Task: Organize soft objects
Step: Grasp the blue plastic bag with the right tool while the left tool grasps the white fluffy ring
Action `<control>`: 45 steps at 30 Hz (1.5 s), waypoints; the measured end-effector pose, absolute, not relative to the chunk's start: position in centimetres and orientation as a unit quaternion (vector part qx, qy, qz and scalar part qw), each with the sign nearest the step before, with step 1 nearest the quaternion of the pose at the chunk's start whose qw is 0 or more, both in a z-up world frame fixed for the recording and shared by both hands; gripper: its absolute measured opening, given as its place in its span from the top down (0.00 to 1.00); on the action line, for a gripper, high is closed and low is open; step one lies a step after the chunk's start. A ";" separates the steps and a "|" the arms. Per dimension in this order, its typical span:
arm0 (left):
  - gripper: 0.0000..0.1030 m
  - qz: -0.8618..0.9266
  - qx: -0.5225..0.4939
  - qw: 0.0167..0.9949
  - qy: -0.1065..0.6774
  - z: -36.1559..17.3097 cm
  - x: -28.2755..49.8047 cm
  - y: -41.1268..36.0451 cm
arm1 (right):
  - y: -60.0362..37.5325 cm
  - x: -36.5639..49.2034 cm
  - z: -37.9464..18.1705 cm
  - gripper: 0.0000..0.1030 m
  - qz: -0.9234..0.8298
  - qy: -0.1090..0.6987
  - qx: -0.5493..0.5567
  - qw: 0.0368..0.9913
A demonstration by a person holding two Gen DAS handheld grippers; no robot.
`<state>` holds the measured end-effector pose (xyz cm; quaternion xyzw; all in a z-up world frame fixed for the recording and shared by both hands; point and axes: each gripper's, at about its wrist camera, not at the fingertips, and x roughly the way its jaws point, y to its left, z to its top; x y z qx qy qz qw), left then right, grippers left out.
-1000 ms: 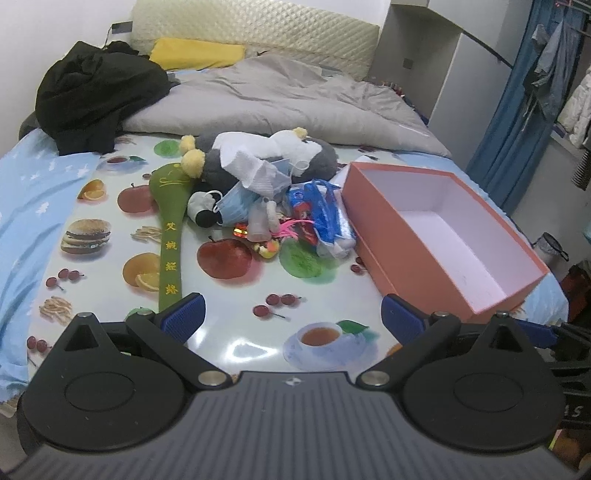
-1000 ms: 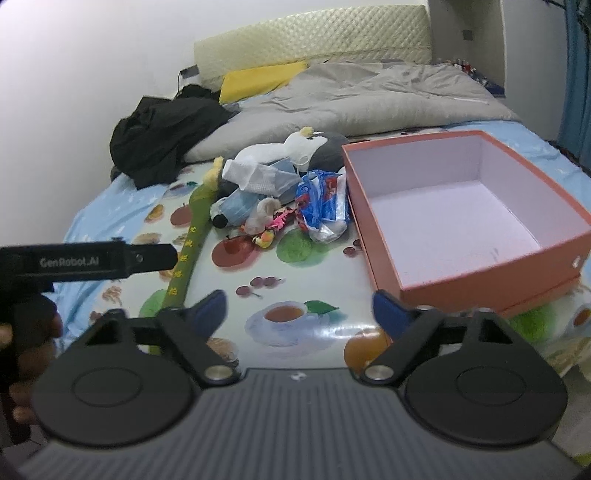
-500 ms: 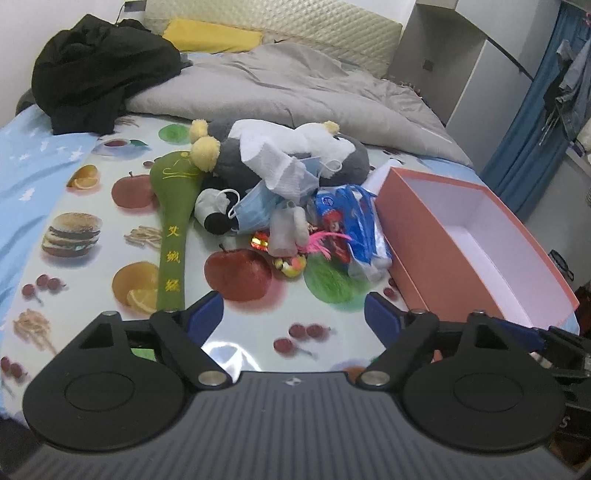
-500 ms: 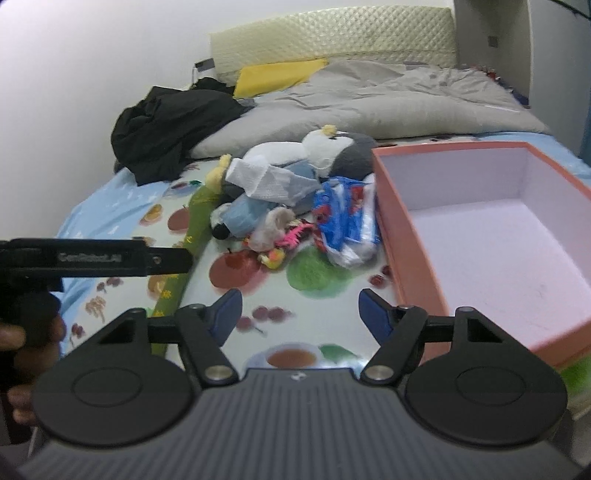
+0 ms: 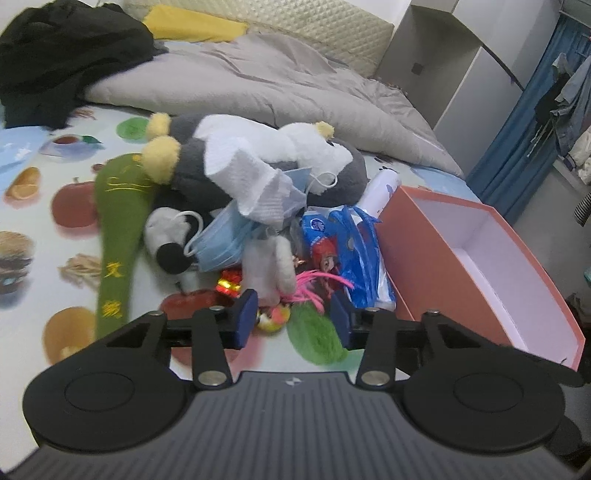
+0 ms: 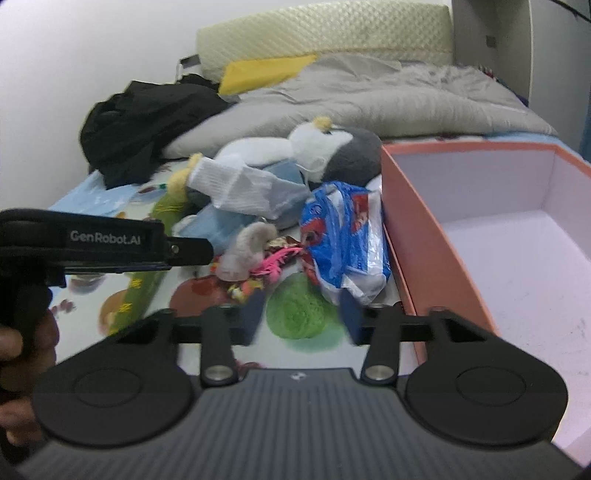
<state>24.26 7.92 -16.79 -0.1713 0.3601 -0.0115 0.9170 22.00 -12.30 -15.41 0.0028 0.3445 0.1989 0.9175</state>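
Box (image 6: 480, 236): we see it open, orange, nothing inside.
Pile (image 5: 258, 206): toys, masks, bags beside the box.
Left claw (image 5: 291, 319): closing, grasping nothing.
Right claw (image 6: 301, 319): closing, grasping nothing.

From my remote station I see a bed covered by a printed sheet (image 5: 33, 206) showing fruit, burgers and teacups, with a plain blue sheet (image 6: 92, 195) at its far left corner. A grey duvet (image 5: 258, 85) lies bunched across the far half of the bed. On its left sits a heap of black clothing (image 5: 62, 55), touching the duvet's edge. Behind both, 1 yellow pillow (image 5: 195, 26) rests against a quilted cream headboard (image 6: 325, 37). To the right of the bed stands a grey cabinet (image 5: 443, 62), and beyond it hangs a blue curtain (image 5: 517, 147) with garments (image 5: 565, 99) hung just beside it.
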 end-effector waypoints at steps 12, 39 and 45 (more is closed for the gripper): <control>0.59 -0.005 -0.176 0.910 0.375 -20.2 30.0 7.7 | -11.2 27.4 -18.7 0.70 0.164 0.354 0.010 0.921; 0.92 -0.015 -0.165 0.926 0.339 -16.6 22.3 6.0 | -13.3 21.9 -16.1 0.93 0.186 0.363 0.004 0.913; 0.92 -0.007 -0.160 0.916 0.367 -18.0 19.0 6.8 | -13.8 19.6 -16.6 0.93 0.197 0.390 -0.001 0.899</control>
